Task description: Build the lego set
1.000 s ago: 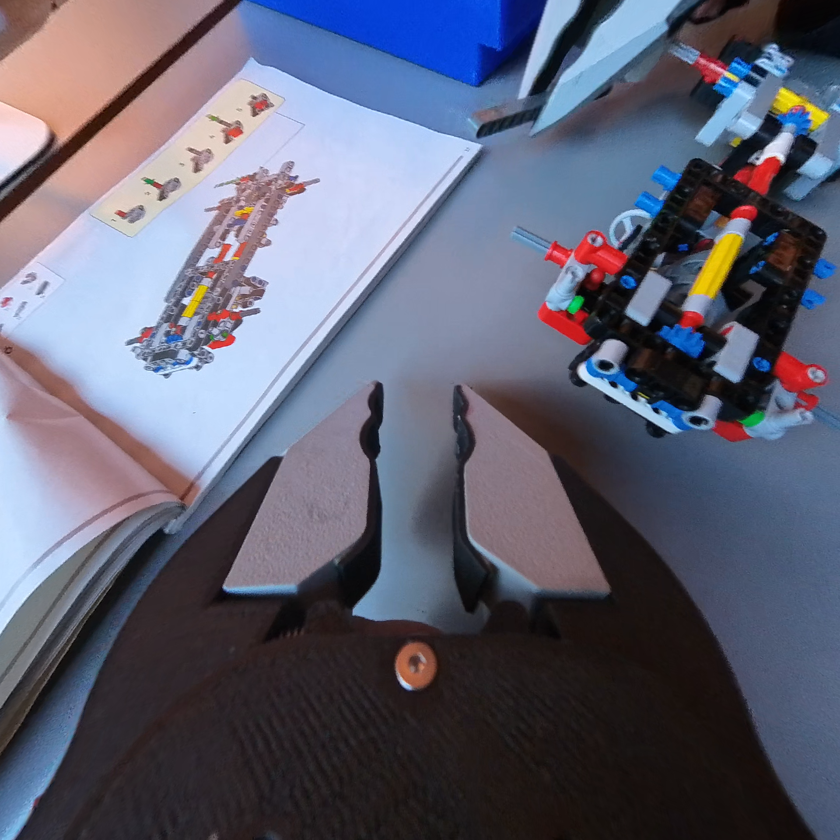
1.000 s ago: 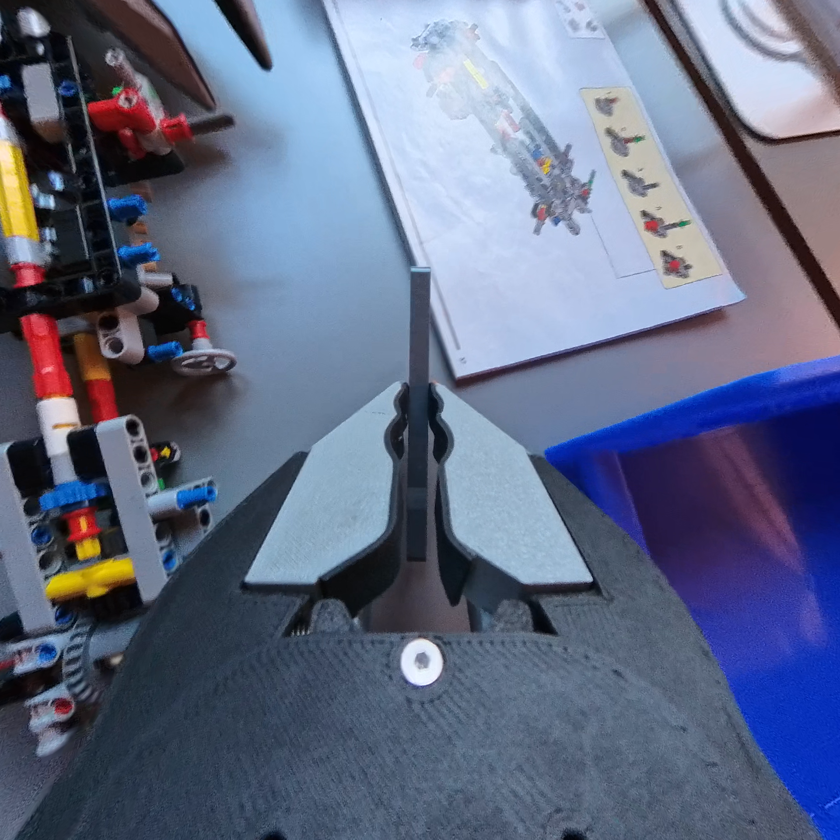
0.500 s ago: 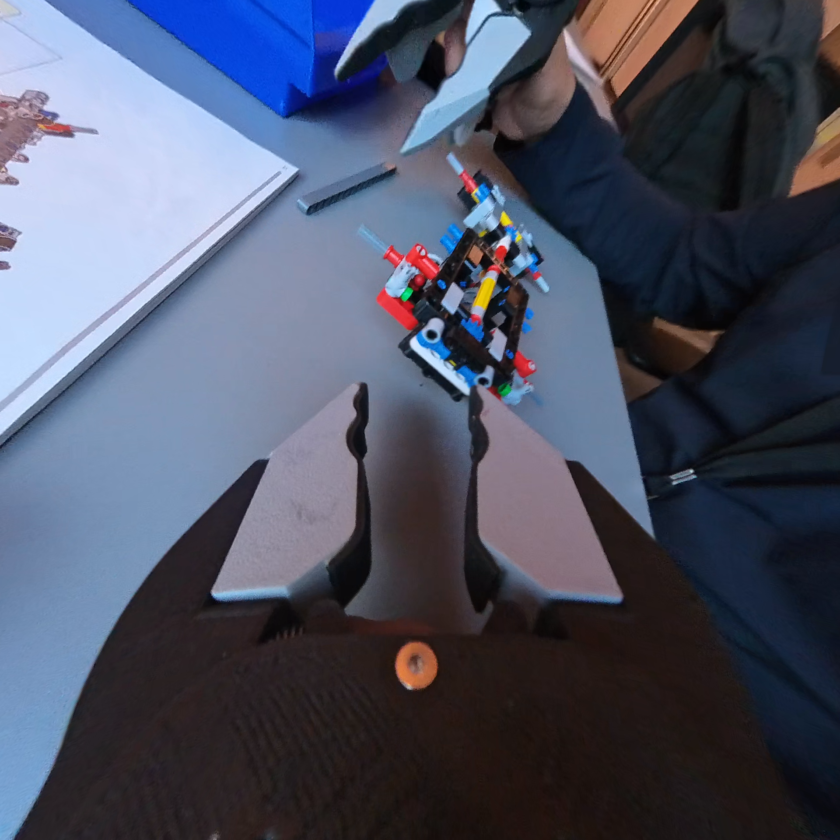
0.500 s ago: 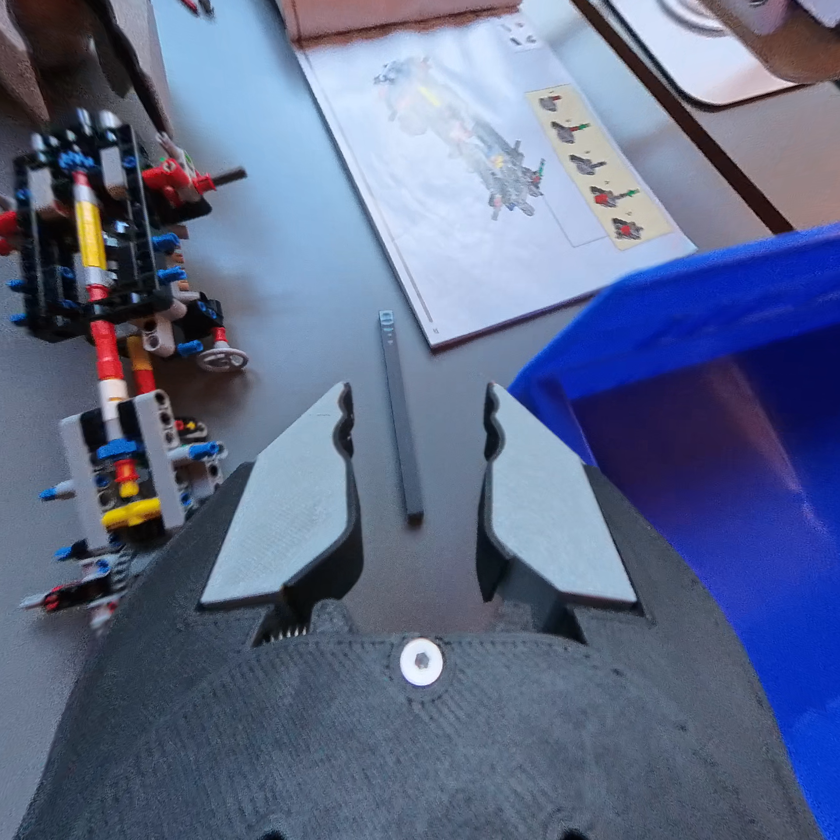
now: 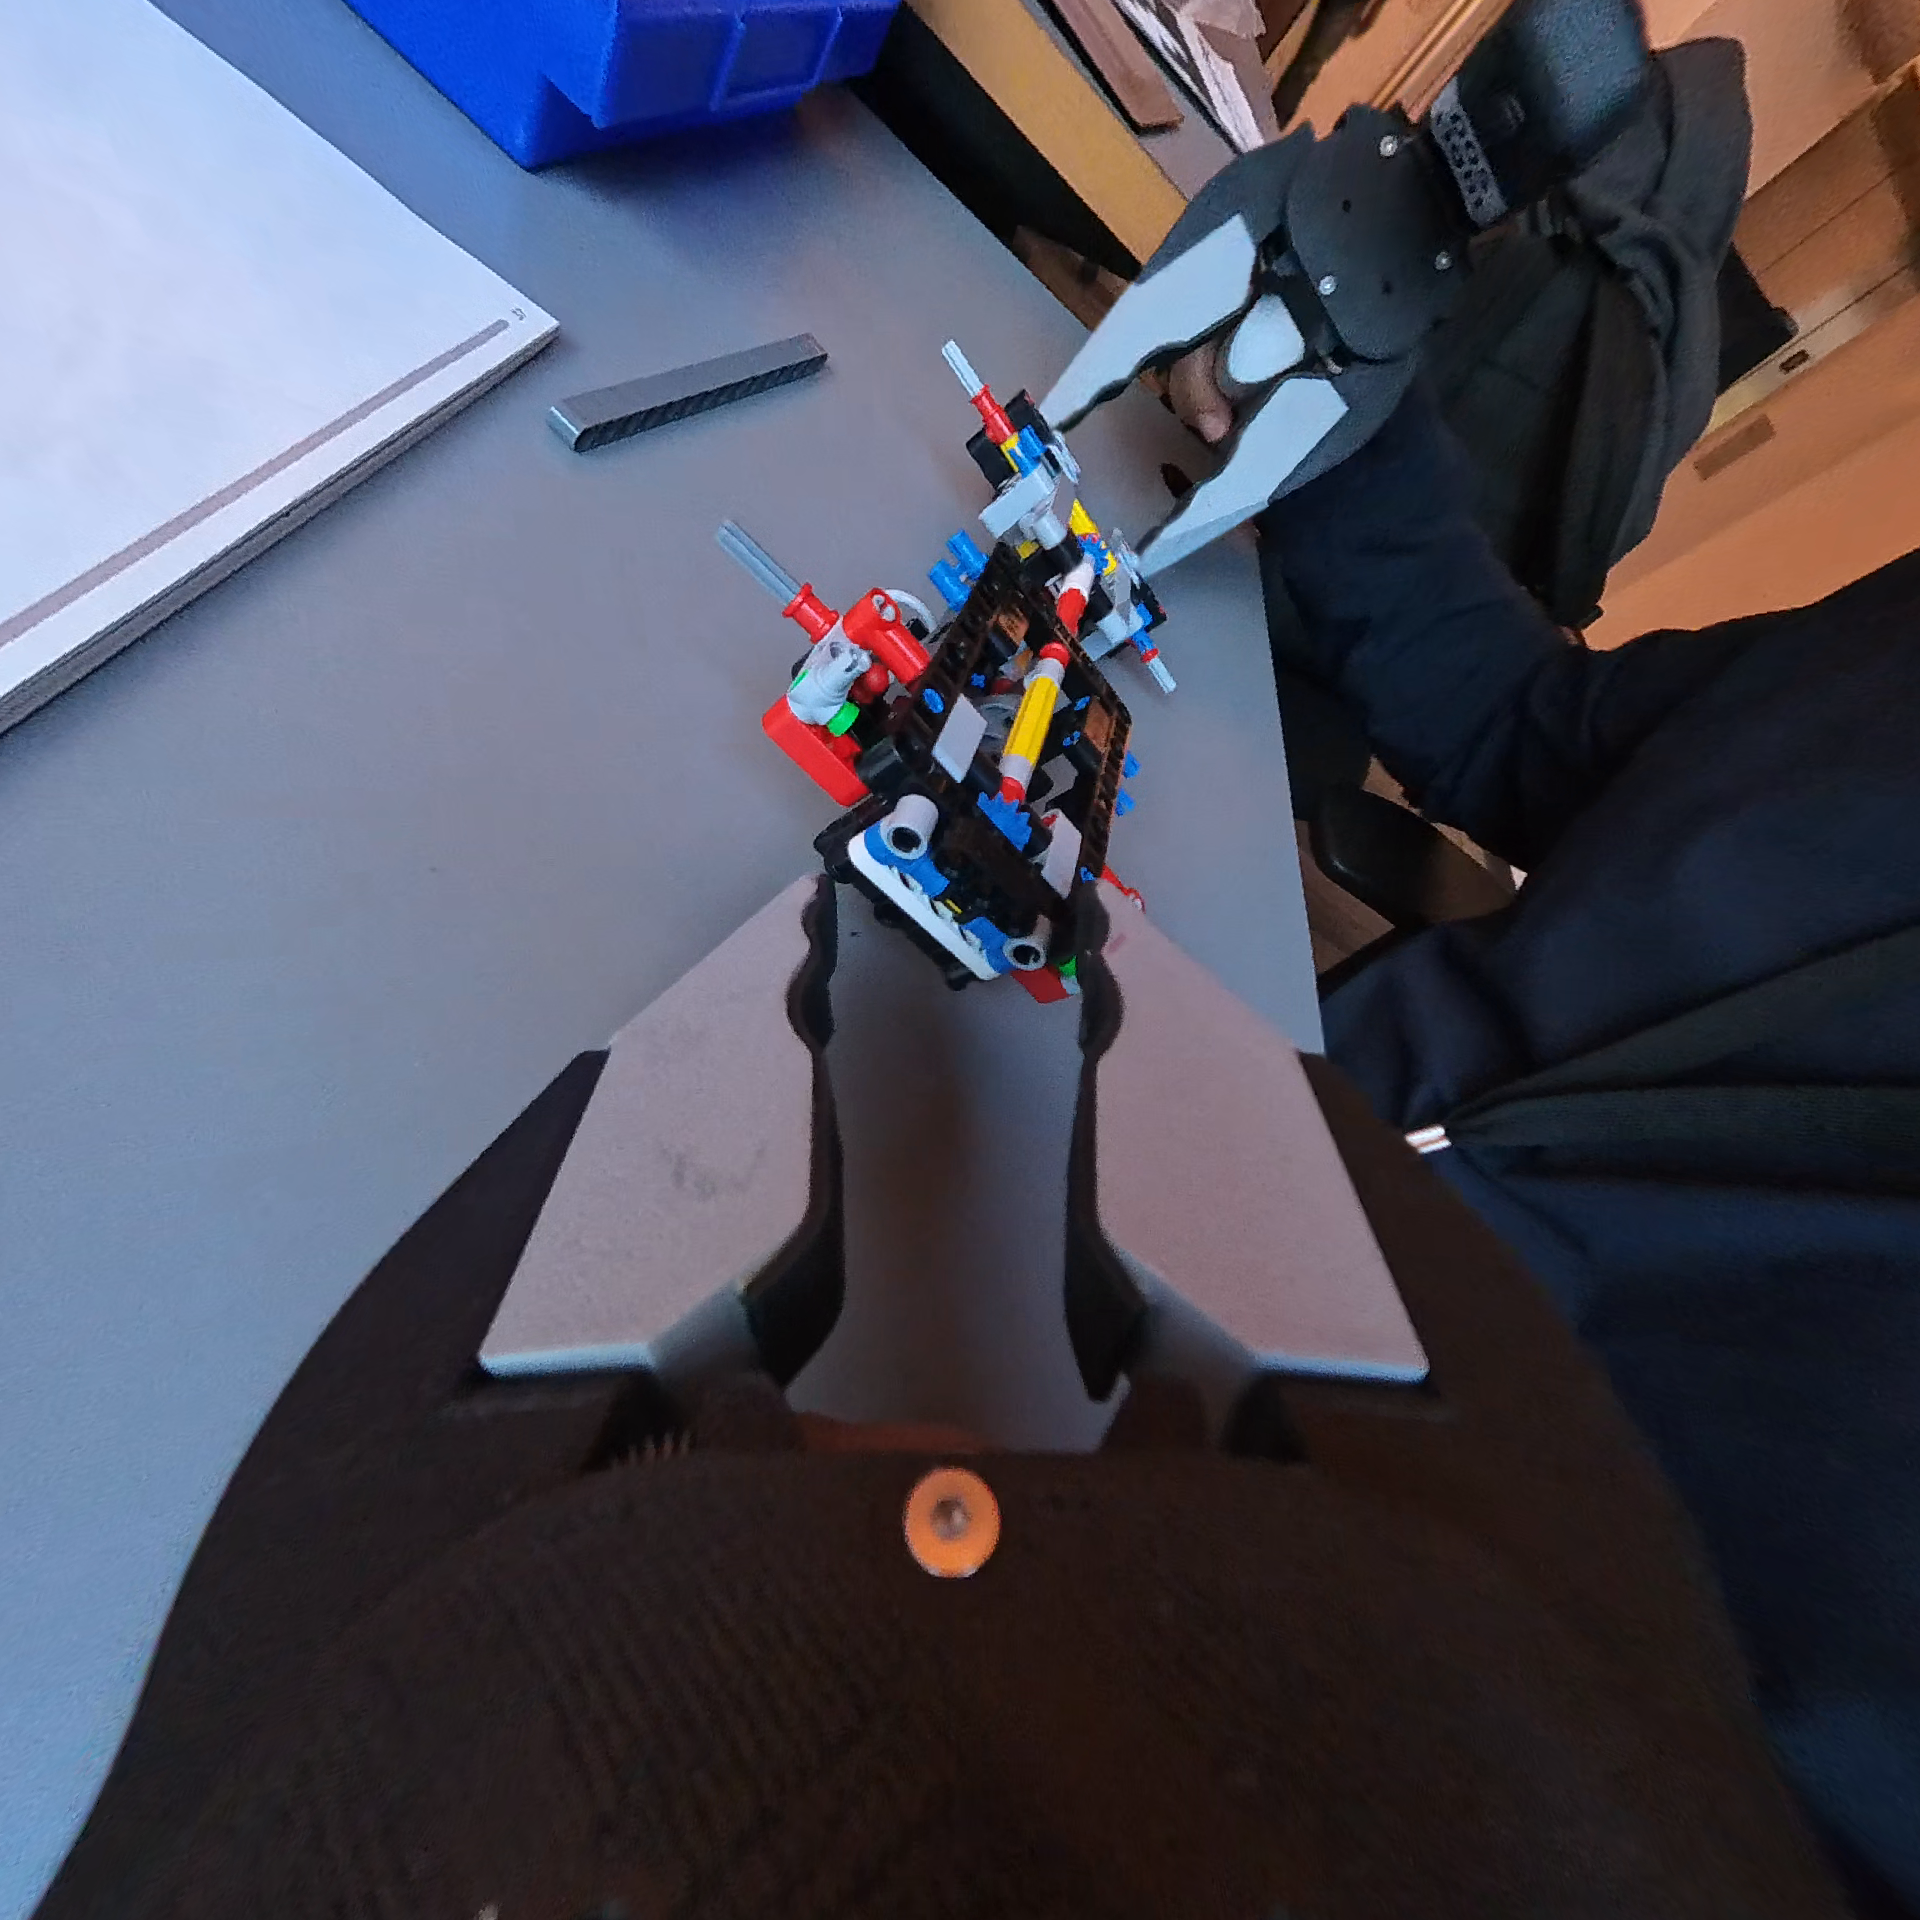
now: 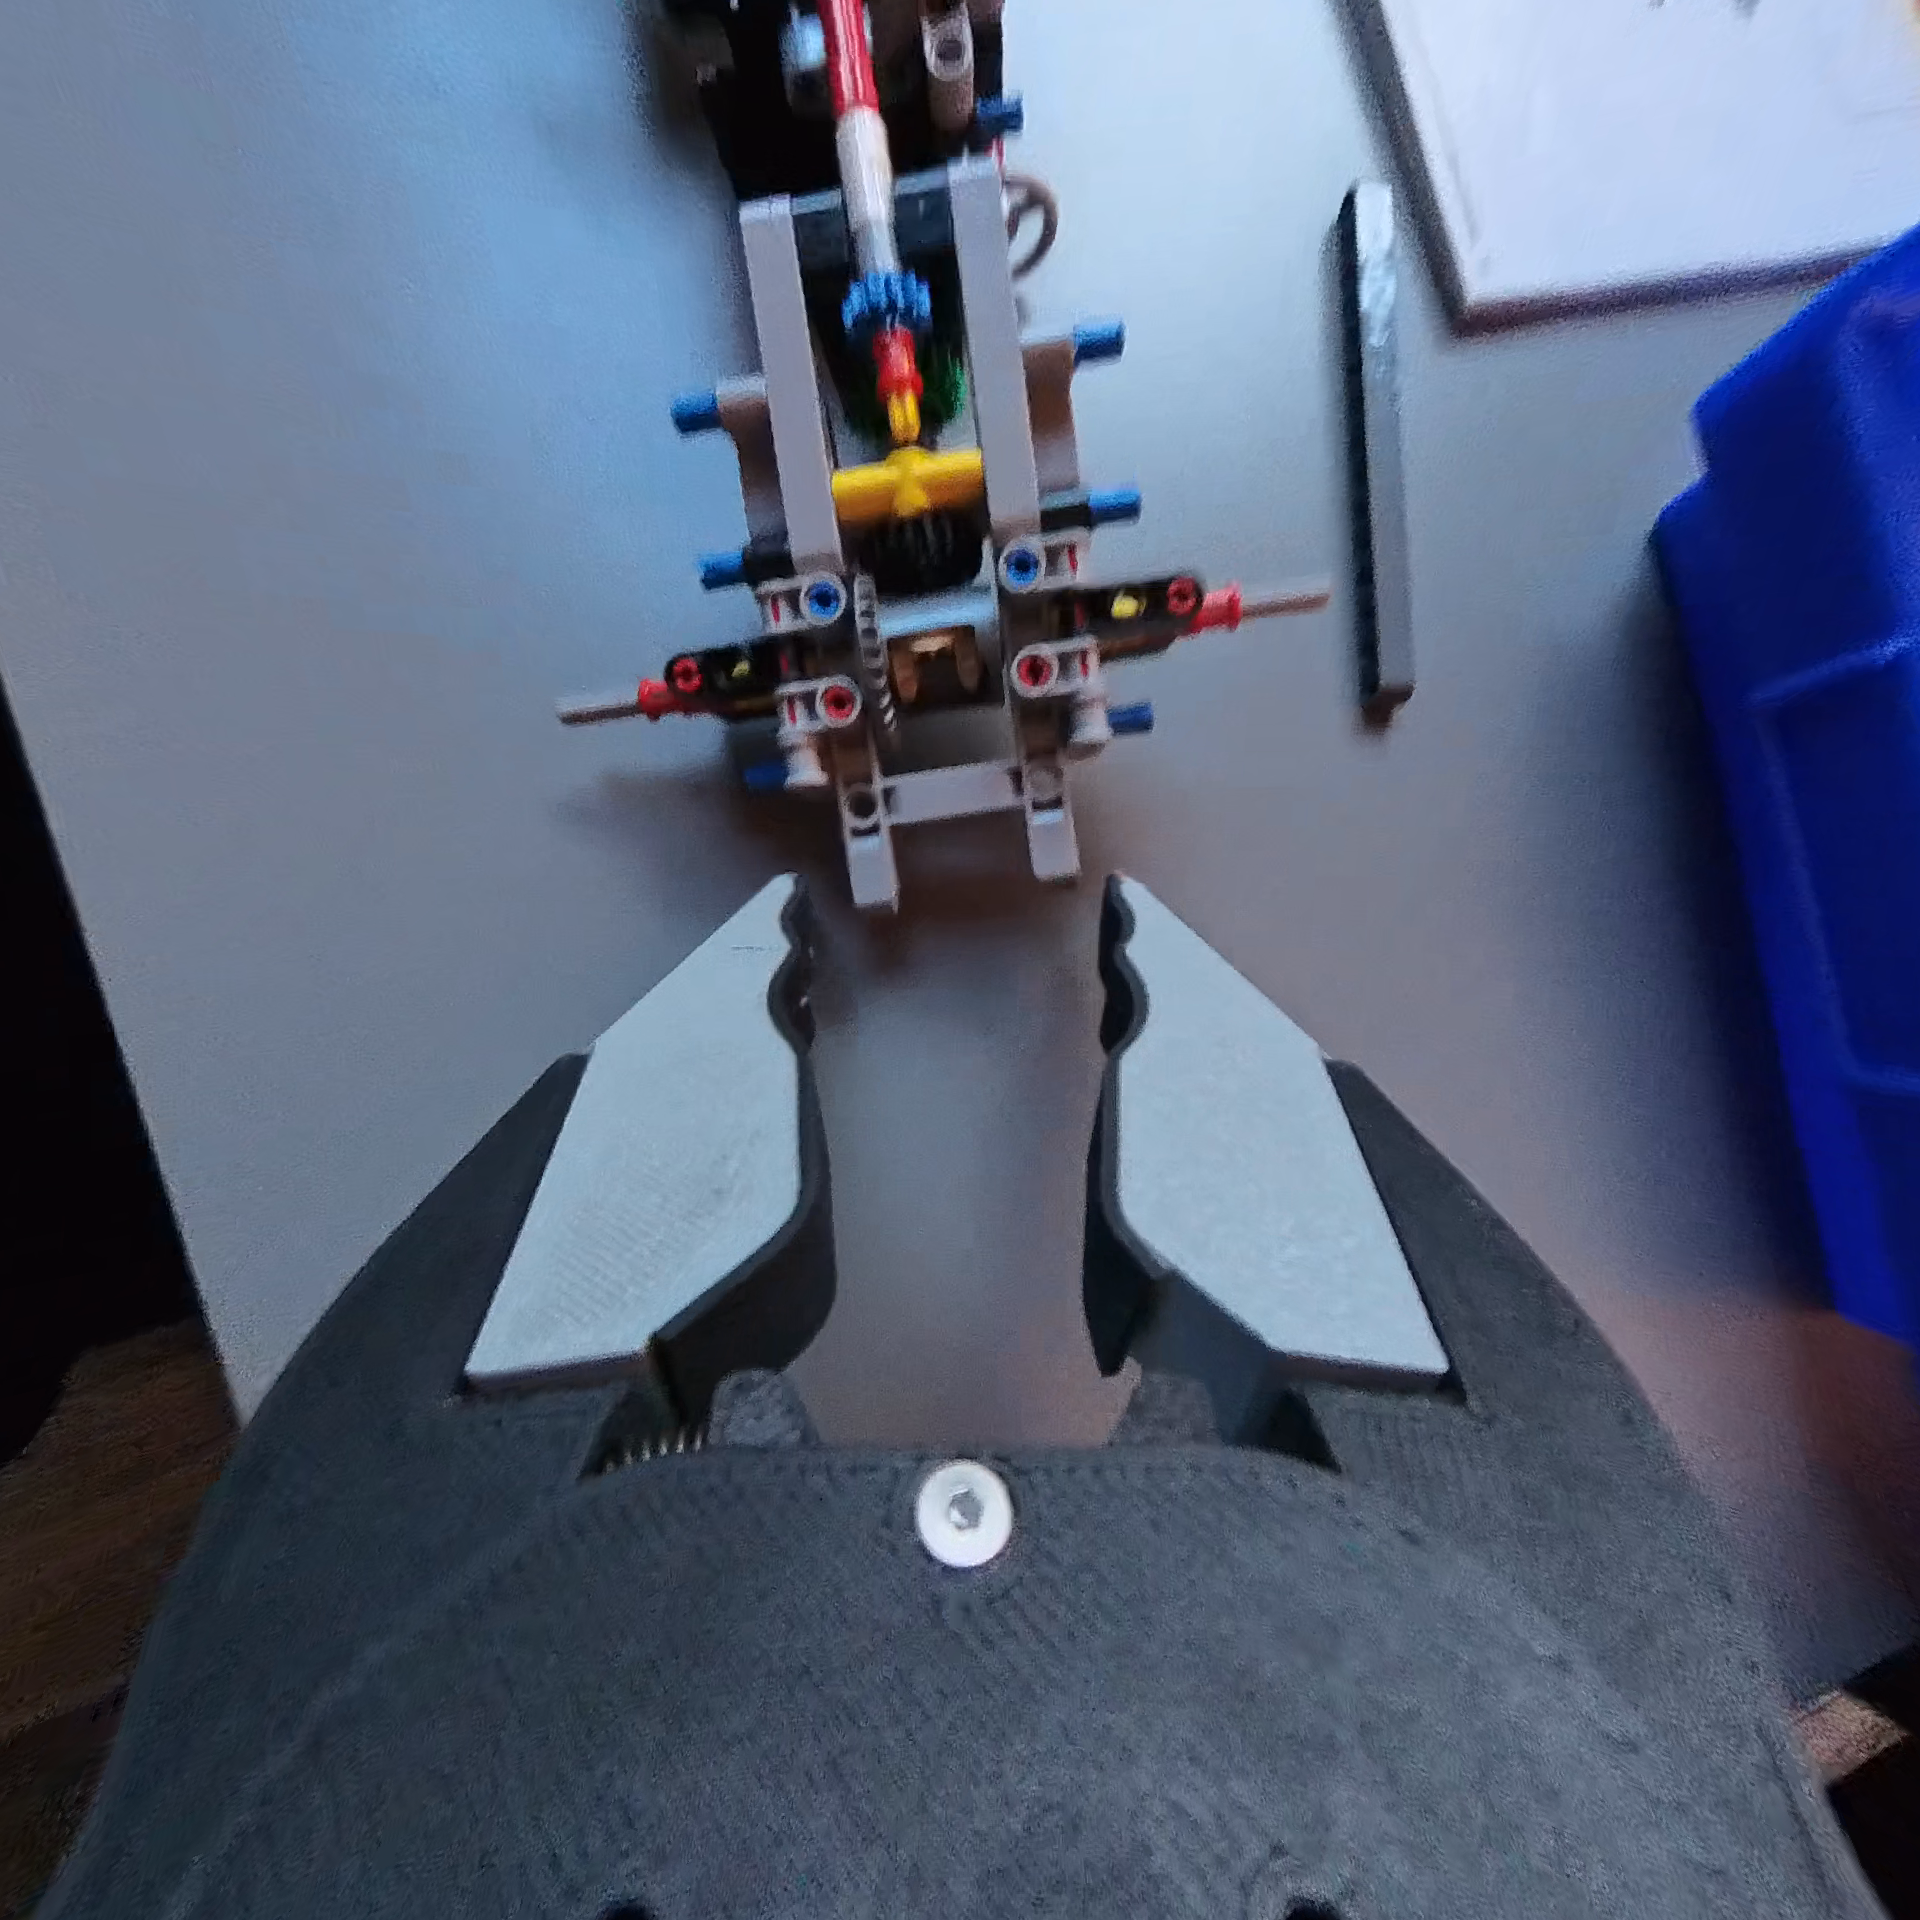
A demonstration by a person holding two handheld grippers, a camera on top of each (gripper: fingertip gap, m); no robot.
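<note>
A multicoloured brick-built model (image 5: 997, 727) lies on the grey table (image 5: 416, 831). My left gripper (image 5: 956, 920) is open, and the model's black-framed end with a white beam sits just between its fingertips. The left pad stands clear of it. My right gripper (image 6: 956, 899) is open and empty. The model's two grey prongs (image 6: 956, 821) lie just ahead of its tips. In the left wrist view the right gripper (image 5: 1093, 490) shows open at the model's far end. A long dark grey beam (image 5: 686, 393) lies loose on the table; it also shows in the right wrist view (image 6: 1377, 447).
An open instruction booklet (image 5: 208, 312) lies left of the model. A blue bin (image 5: 665, 62) stands at the back; it is close on the right in the right wrist view (image 6: 1818, 727). The table edge (image 5: 1283, 831) and a person's dark sleeve (image 5: 1558, 727) are right of the model. Across from one pair of fingers to the other is roughly 25 cm.
My right gripper opened and let go of the grey beam, which now lies on the table, then moved to the model's grey end. My left gripper opened wider and swung to the model's black end.
</note>
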